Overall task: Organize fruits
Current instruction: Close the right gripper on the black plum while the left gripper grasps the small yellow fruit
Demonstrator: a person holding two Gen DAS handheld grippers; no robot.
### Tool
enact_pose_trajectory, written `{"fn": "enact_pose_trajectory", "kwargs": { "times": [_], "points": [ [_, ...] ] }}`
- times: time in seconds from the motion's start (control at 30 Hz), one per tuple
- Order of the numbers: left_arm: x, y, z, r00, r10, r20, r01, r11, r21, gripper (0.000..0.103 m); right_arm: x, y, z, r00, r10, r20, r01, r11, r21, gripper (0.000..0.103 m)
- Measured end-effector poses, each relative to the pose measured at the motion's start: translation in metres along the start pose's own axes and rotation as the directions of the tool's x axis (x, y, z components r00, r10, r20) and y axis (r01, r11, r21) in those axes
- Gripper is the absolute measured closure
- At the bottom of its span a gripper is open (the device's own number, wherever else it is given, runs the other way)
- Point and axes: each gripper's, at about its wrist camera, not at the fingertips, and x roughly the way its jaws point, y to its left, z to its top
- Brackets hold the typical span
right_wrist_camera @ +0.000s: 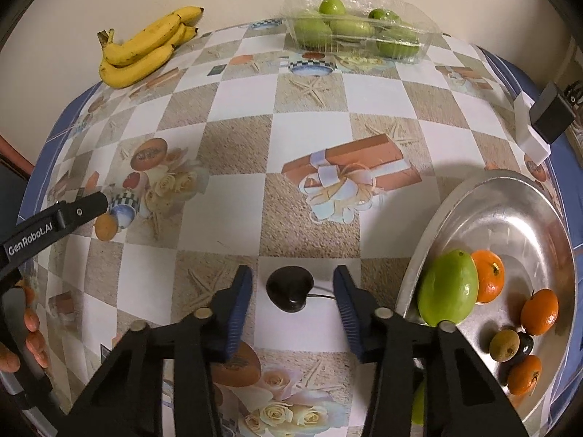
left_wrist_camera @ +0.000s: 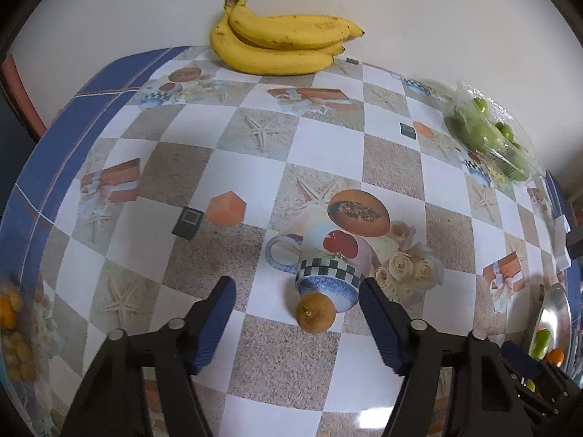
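A: Right, where is the fruit for each side?

B: For the left claw, a small brown fruit lies on the counter between the spread fingers, a little toward the right one. Nothing is gripped; the jaws stand wide. For the right claw, a dark, nearly black fruit with a thin stalk sits between its fingers, just at the tips. That claw is wide open too.

A: How will they handle?

B: My guess is that both are light and roundish, so apt to roll. The brown one looks firm with a dull skin that should not slip. The dark one is glossy and may be soft, so close gently across its widest part, clear of the stalk.

A: And farther out?

B: At about 3 o'clock from the right claw is the metal bowl, which holds a green mango, several oranges and a small brownish fruit. At 12 o'clock by the wall is a clear tub of green fruit, and at 10 o'clock a bunch of bananas. The bowl looks like the place for the loose fruit.
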Motion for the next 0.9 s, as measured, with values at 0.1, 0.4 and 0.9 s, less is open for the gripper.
{"fn": "enact_pose_trajectory", "kwargs": {
  "times": [0.1, 0.4, 0.9],
  "points": [
    [0.006, -0.006, 0.000, 1.000, -0.009, -0.013, 0.009, 1.000, 0.016, 0.044, 0.003, -0.001, -0.001, 1.000, 0.001, -0.014, -0.001, 1.000, 0.001, 0.066],
    [0.014, -0.007, -0.001, 0.999, -0.030, -0.032, 0.031, 1.000, 0.006, 0.079, 0.002, 0.001, -0.002, 1.000, 0.015, -0.020, -0.015, 1.000, -0.003, 0.076],
    [-0.012, -0.008, 0.001, 0.999, -0.047, 0.002, 0.047, 0.999, -0.005, 0.080, -0.019, -0.004, 0.000, 0.999, 0.050, 0.015, -0.050, 0.998, 0.025, 0.076]
  ]
}}
